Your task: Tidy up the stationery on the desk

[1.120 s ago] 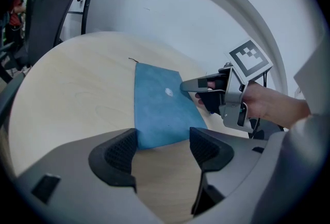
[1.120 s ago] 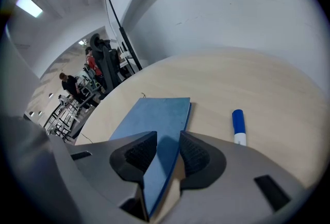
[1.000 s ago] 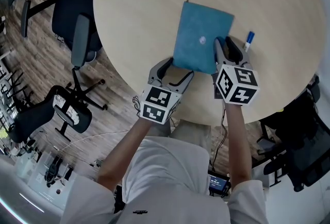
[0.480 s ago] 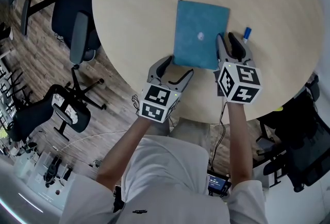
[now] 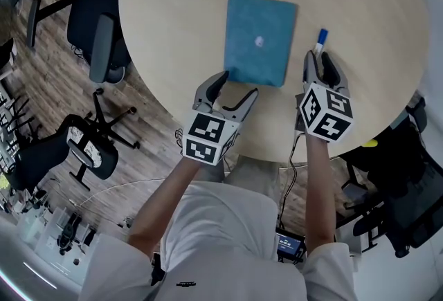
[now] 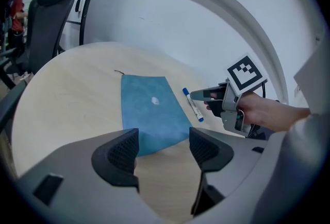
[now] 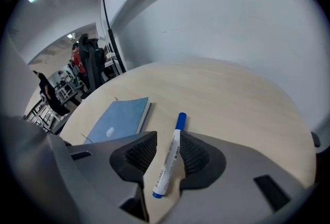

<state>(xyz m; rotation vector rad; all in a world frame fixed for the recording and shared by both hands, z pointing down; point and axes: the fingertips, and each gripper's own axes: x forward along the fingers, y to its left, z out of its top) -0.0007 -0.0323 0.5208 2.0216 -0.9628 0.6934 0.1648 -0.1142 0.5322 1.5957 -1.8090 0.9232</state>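
Note:
A blue notebook (image 5: 259, 40) with a thin cord at its far corner lies flat on the round wooden table (image 5: 173, 9). A white marker with a blue cap (image 5: 320, 40) lies just to its right. My left gripper (image 5: 235, 83) is open at the notebook's near edge, which shows between and beyond its jaws in the left gripper view as the notebook (image 6: 149, 109). My right gripper (image 5: 316, 61) is open, its jaws on either side of the marker (image 7: 170, 158), which rests on the table. The notebook (image 7: 119, 120) lies left of it.
Black office chairs (image 5: 104, 30) stand on the wood floor left of the table, with another chair (image 5: 401, 182) at the right. The table's near edge runs just under both grippers. People stand far off in the right gripper view.
The notebook has been turned from tilted to square. My right gripper has left the notebook's right corner and moved right, over the marker. The left gripper has barely moved.

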